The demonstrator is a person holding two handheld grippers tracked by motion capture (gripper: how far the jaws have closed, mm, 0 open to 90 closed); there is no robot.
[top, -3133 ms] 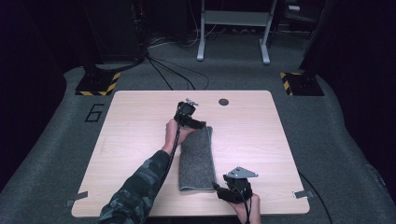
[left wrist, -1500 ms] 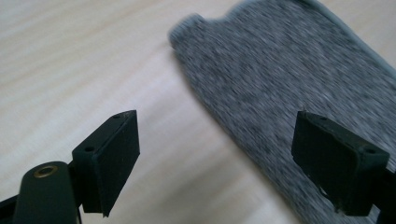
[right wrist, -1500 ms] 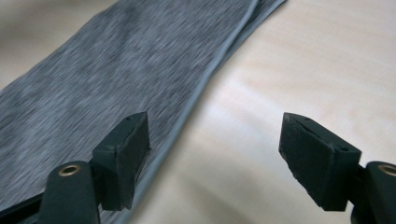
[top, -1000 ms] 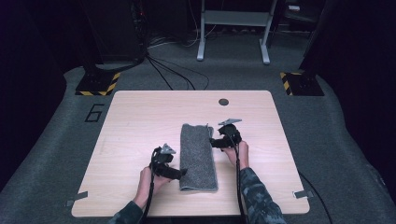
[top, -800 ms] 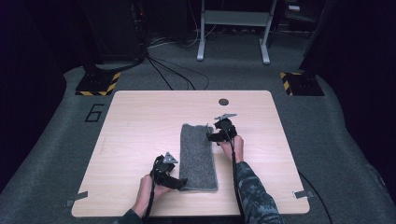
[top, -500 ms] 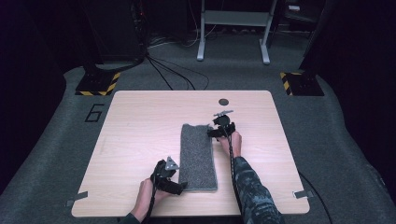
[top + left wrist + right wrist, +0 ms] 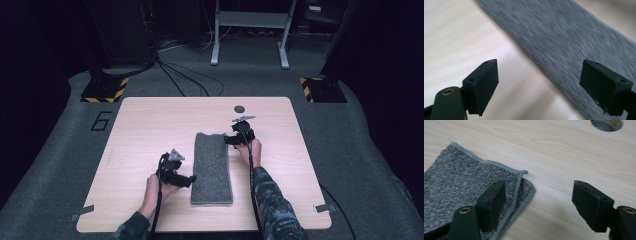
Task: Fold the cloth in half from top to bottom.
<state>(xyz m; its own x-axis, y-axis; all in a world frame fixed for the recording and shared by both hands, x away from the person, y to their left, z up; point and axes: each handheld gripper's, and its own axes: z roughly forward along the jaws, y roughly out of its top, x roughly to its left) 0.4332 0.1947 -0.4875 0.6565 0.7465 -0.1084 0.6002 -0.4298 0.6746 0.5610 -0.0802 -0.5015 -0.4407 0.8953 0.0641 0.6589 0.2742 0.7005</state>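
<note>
A grey folded towel lay flat in the middle of the wooden bench, long way pointing away from the person. In the right gripper view two layers showed at its far corner, one edge lying just over the other. The right gripper was at that far right corner. Its jaws had just been closing a little, but they stood wide apart and held nothing; one jaw was over the towel's corner and the other over bare wood. The left gripper was by the towel's left edge, near the person's end. Its jaws were wide open too, with the towel's edge between them, not pinched. A small round hole sat in the bench beyond the right gripper.
</note>
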